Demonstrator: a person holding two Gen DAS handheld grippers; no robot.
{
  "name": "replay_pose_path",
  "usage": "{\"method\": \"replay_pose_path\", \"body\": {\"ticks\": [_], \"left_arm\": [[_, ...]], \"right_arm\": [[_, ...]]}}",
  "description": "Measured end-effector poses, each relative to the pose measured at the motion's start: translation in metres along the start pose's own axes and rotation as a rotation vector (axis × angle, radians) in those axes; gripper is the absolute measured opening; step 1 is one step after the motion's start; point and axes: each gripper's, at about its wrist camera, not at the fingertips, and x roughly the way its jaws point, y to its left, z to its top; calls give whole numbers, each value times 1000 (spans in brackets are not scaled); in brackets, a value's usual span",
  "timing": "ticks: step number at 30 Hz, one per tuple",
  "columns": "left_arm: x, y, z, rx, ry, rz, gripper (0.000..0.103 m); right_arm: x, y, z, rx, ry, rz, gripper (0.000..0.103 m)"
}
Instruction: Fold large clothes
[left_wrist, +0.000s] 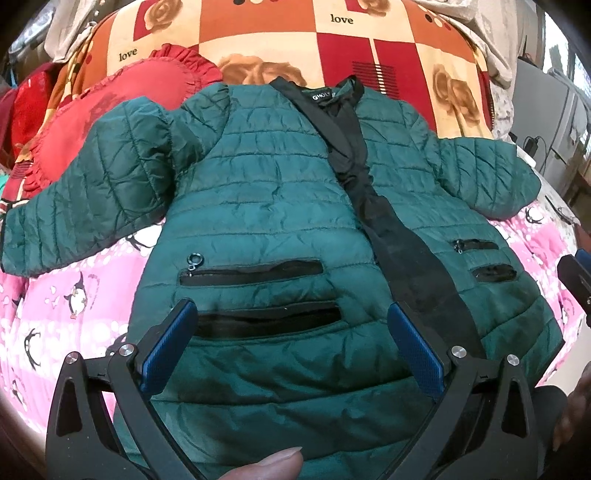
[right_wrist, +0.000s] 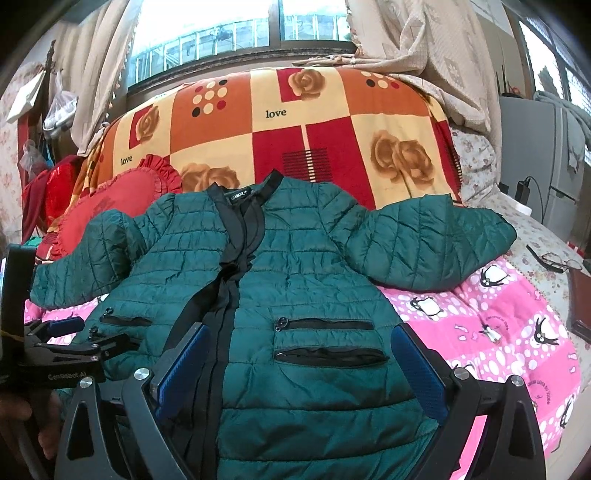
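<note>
A dark green quilted jacket (left_wrist: 266, 192) lies front-up and spread flat on a pink penguin blanket (left_wrist: 74, 295), both sleeves out to the sides, its black front placket running down the middle. It also shows in the right wrist view (right_wrist: 303, 266). My left gripper (left_wrist: 291, 314) is open and empty, just above the jacket's lower left panel near the two zip pockets. My right gripper (right_wrist: 295, 336) is open and empty above the lower right panel. The left gripper also shows in the right wrist view (right_wrist: 74, 332), and part of the right one at the left wrist view's right edge.
A red heart-shaped cushion (right_wrist: 110, 206) lies behind the jacket's left sleeve. An orange and red rose-print blanket (right_wrist: 295, 122) covers the backrest. Eyeglasses (right_wrist: 554, 258) and a dark flat object lie at the bed's right edge. Curtains and a window are behind.
</note>
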Motion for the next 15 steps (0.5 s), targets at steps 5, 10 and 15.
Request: {"method": "replay_pose_path", "body": {"ticks": [5, 10, 15], "left_arm": [[1, -2, 0, 4, -1, 0, 103], [3, -1, -2, -5, 7, 6, 103], [3, 0, -1, -9, 5, 7, 103]], "right_arm": [[-1, 1, -1, -1, -2, -2, 97], [0, -1, 0, -1, 3, -2, 97], [0, 0, 0, 2, 5, -1, 97]]}}
